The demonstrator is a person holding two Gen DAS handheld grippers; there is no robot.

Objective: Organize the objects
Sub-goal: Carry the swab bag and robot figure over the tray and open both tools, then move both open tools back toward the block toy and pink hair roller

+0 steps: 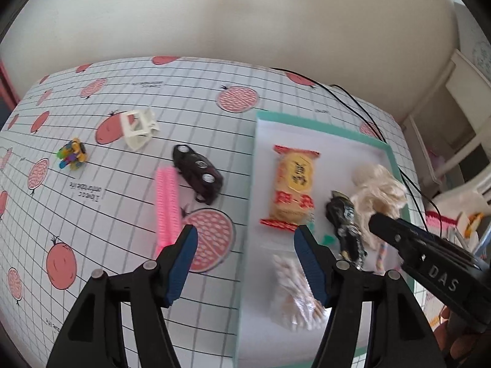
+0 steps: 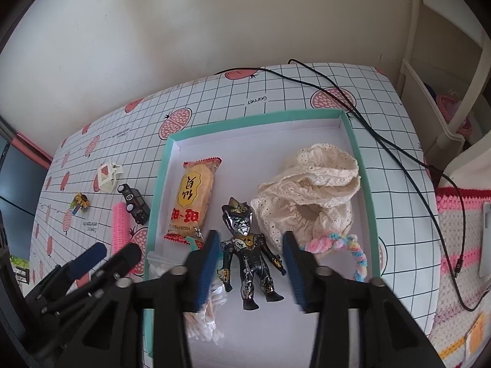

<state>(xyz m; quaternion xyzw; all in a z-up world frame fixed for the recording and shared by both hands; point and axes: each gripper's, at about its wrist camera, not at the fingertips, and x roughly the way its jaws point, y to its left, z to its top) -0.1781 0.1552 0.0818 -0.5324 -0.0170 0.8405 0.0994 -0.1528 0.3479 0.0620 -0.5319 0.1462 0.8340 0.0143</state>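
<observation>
Right gripper (image 2: 251, 263): jaws spread wide, empty, hanging over the tray (image 2: 365, 184). One figure (image 2: 250, 251) lies on its back between the two blue pads, touching neither as far as I can tell.

Left gripper (image 1: 244, 256): jaws also spread, empty, straddling the tray's left wall (image 1: 245, 245). Left pad over the tablecloth (image 1: 122, 214), right pad over the tray floor.

Tray contents, outward from the right jaws:
- 1 figure, between the pads.
- 1 bag of cotton swabs (image 2: 208, 322), under and behind the left pad, blurred.
- 1 snack pack (image 2: 193, 202), ahead-left of the jaws, along the left wall.
- 1 cream lace cloth (image 2: 313, 193), ahead-right, bunched against the right wall.
- 1 pastel braided cord (image 2: 346, 245), just beside the right pad, partly under the cloth.
- 1 small teal piece (image 2: 192, 243) at the snack's near end; can't tell what it is.

Outside the tray, on the cloth, left of both grippers:
- 1 pink comb (image 1: 167, 205), just ahead of the left gripper's left pad.
- 1 dark toy car (image 1: 198, 173), beside the comb's far end, looks to be touching it.
- 1 white clip (image 1: 138, 128), farther ahead.
- 1 small multicolour toy (image 1: 72, 155), far left, well apart from the rest.

2 black cables (image 2: 353, 104) run across the table beyond the tray's far right corner.
</observation>
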